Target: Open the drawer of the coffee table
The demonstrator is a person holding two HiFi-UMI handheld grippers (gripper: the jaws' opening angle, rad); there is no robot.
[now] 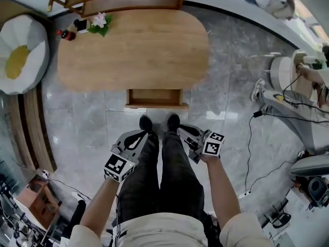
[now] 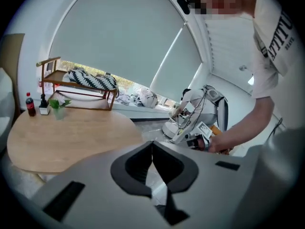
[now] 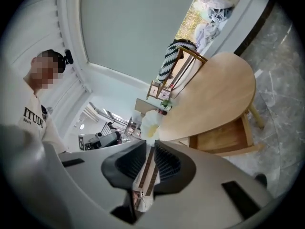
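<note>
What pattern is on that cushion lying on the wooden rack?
Black-and-white zigzag stripes; the cushion shows best in the left gripper view.

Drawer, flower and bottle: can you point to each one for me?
drawer (image 1: 154,96): head view, its wooden bottom.
flower (image 1: 99,19): head view, its pale bloom.
bottle (image 2: 31,108): left gripper view, its dark body.

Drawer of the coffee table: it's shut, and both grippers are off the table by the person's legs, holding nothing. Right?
No. The drawer is pulled out from under the coffee table, as the head view shows. The rest stands: the left gripper and the right gripper are off the table by the person's legs, holding nothing.
</note>
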